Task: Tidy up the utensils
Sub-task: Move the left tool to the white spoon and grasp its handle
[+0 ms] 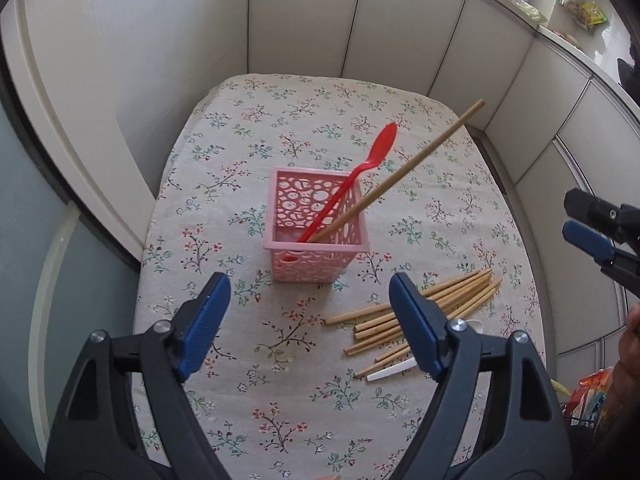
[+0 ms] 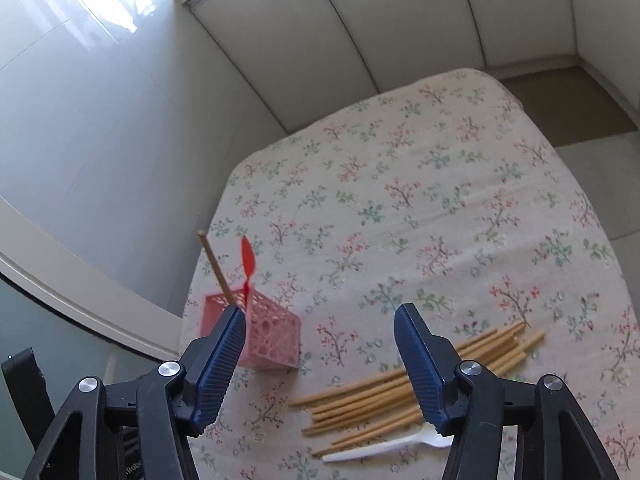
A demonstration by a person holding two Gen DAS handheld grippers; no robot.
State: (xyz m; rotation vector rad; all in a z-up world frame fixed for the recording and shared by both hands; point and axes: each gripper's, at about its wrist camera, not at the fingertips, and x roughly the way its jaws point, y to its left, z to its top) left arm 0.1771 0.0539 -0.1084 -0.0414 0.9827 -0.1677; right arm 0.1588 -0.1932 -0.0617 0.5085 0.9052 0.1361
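Note:
A pink perforated basket [image 1: 318, 240] stands on the floral tablecloth [image 1: 280, 128]. A red spoon [image 1: 352, 176] and one wooden chopstick [image 1: 408, 168] lean in it. Several wooden chopsticks [image 1: 440, 300] and a white plastic utensil [image 1: 390, 372] lie loose to its right. My left gripper [image 1: 310, 320] is open and empty, above the cloth in front of the basket. My right gripper [image 2: 320, 352] is open and empty, above the loose chopsticks [image 2: 368, 396] and white utensil [image 2: 384, 448]; the basket [image 2: 272, 332] is to its left. The right gripper also shows at the left view's right edge [image 1: 592, 224].
White cabinet panels [image 1: 300, 20] enclose the table at the back and right. A counter with jars and packets [image 1: 580, 12] runs behind. A colourful packet [image 1: 592, 396] sits off the table's right edge. Floor [image 2: 592, 96] lies beyond the far table edge.

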